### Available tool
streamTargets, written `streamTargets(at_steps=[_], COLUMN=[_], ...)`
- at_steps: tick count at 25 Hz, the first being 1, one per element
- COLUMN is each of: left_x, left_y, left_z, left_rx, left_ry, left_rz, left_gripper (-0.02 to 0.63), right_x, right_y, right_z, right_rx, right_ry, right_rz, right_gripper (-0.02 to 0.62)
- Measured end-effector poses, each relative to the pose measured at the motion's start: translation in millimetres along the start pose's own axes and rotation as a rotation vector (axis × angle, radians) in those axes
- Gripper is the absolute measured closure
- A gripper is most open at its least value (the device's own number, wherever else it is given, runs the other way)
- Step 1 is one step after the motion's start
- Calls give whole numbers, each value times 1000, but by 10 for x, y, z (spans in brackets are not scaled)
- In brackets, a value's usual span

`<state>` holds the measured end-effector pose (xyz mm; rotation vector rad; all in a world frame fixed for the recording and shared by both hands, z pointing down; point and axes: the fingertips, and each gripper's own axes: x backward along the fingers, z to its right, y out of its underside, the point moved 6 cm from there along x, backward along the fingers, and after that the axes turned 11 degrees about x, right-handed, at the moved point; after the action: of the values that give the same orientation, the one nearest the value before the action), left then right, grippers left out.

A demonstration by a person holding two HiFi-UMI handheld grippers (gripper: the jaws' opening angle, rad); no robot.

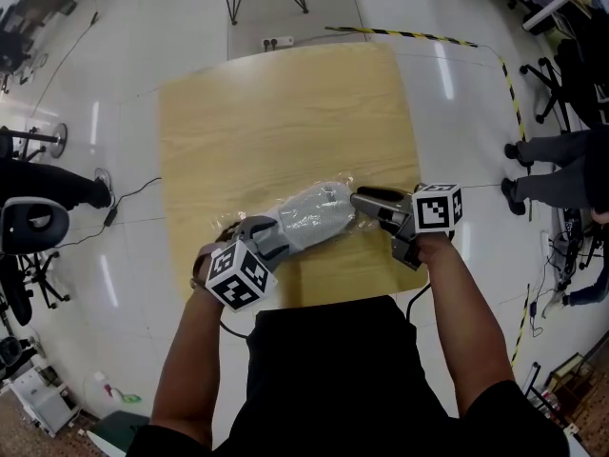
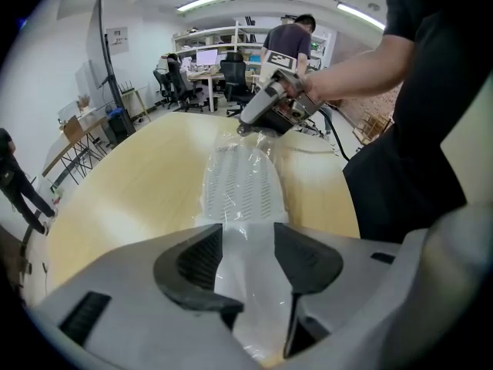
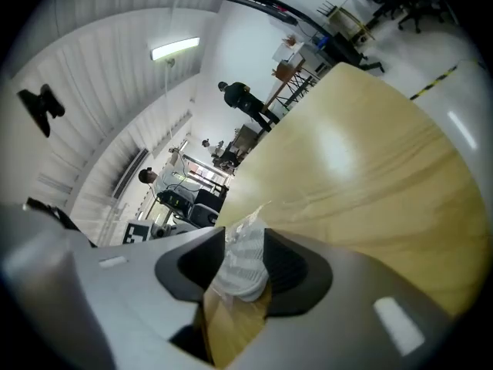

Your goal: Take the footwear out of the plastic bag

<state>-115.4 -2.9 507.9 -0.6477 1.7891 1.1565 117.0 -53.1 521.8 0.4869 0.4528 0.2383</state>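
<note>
Head view: a pale grey shoe lies inside a clear plastic bag near the near edge of a wooden table, its length running from about 8 o'clock to 2 o'clock. The left gripper meets its 8 o'clock end; the right gripper comes in at the 3 o'clock end. 2 people's legs stand on the floor at 3 o'clock of the table.

Left gripper view: the left gripper has its jaws wide apart – clamped on the bagged shoe, which fills the gap from pad to pad. The ribbed sole stretches away toward 12 o'clock, where the right gripper sits at the far tip.

Right gripper view: the right gripper has its jaws partly apart and closed on the shoe – the rounded tip touches both pads. Crinkled plastic bag shows just above, at 12 o'clock, with bare table toward 2 o'clock.
</note>
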Motion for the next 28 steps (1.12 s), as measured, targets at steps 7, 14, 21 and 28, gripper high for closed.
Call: streamTargets(at_steps=[7, 14, 21, 28], left_x=[-17, -16, 71, 72], left_y=[51, 38, -29, -5], left_z=[-8, -11, 61, 17], left_rx=[-3, -10, -52, -53], left_ry=[6, -11, -55, -90], left_rz=[7, 11, 28, -1], left_gripper=[396, 398, 417, 477], right_x=[-248, -121, 107, -20], right_y=[-152, -132, 214, 210], right_z=[164, 231, -21, -121], right_rx=[-204, -363, -67, -241], right_ry=[-167, -345, -211, -488], right_rz=[-5, 83, -162, -19], right_gripper=[580, 474, 378, 592])
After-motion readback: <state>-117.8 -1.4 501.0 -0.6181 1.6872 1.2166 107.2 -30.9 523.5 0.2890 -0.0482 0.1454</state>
